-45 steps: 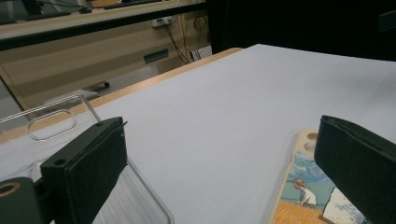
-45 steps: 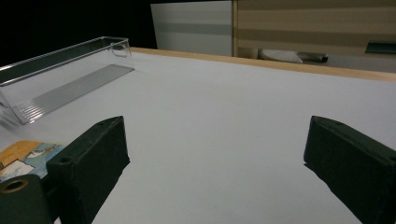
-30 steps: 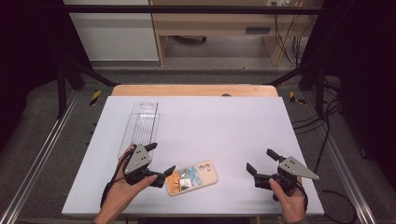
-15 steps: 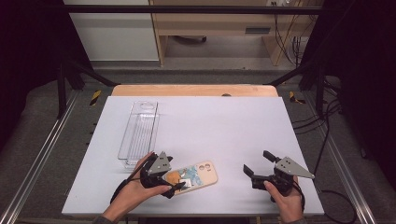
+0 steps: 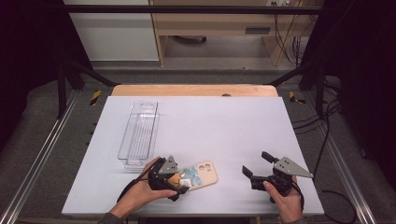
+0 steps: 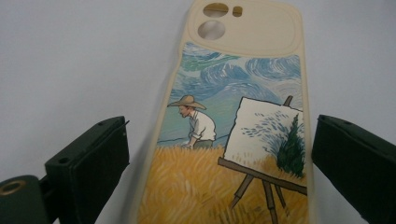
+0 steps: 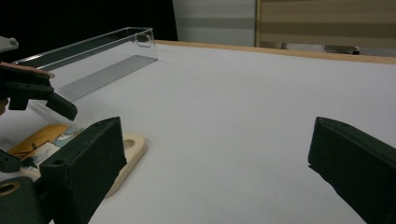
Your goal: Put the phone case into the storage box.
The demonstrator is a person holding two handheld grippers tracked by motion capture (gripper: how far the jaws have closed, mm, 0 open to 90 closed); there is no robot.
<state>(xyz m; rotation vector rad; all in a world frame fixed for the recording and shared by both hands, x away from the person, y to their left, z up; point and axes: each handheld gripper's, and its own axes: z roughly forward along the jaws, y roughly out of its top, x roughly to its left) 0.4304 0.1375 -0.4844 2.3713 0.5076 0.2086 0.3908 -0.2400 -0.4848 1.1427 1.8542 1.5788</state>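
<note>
A cream phone case (image 5: 201, 173) with a painted wheat-field scene lies flat near the table's front edge. My left gripper (image 5: 176, 185) is over its left end. In the left gripper view the case (image 6: 233, 130) lies between the two black fingers (image 6: 88, 158), which stand apart on either side of it, so my left gripper (image 6: 219, 154) is open. My right gripper (image 5: 256, 164) hovers open to the right of the case with nothing between its fingers. From the right gripper view (image 7: 215, 158), the case (image 7: 133, 145) lies low at the left, beside the left gripper (image 7: 32, 88).
A long clear plastic tray (image 5: 139, 133) lies on the white table (image 5: 224, 126) at the left, behind my left hand; it is also in the right gripper view (image 7: 93, 51). A wooden strip (image 5: 196, 90) runs along the table's far edge.
My left gripper has moved right from beside the tray onto the case's left end and now straddles it. My right gripper has shifted slightly left and stays open.
</note>
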